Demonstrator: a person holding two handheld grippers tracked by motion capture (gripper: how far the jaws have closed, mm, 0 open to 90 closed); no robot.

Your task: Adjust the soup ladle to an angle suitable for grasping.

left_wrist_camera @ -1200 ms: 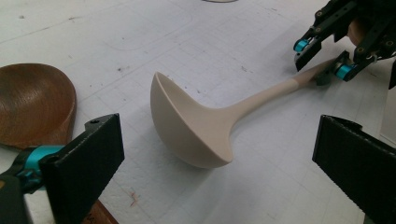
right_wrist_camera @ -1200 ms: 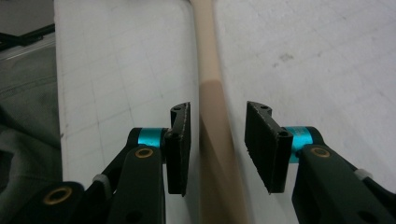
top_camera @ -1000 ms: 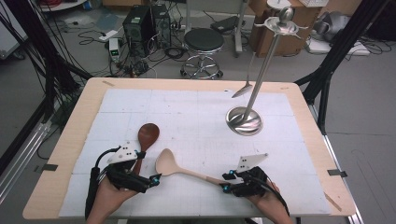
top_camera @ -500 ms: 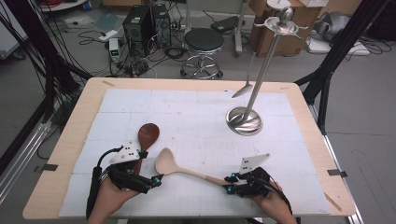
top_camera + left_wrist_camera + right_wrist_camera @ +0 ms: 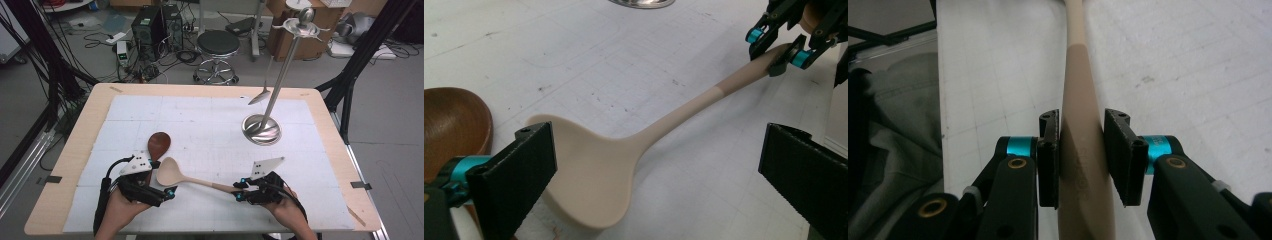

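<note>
A beige spoon lies across the white mat, bowl to the left, handle to the right. My right gripper is shut on the handle end; its jaws have just been closing, and both pads now press the handle, which is raised slightly off the mat. In the left gripper view that same gripper holds the far end. My left gripper stands open, jaws wide apart on either side of the spoon's bowl without touching it. A dark brown wooden spoon lies just left of it.
A metal stand with a tall pole and hook ring rises at the mat's back right; a metal utensil hangs from it. The wooden table edge frames the mat. A stool and cables are on the floor beyond.
The right gripper's jaws have narrowed onto the beige spoon's handle, and hand and handle have risen slightly. The left gripper has stayed where it was.
</note>
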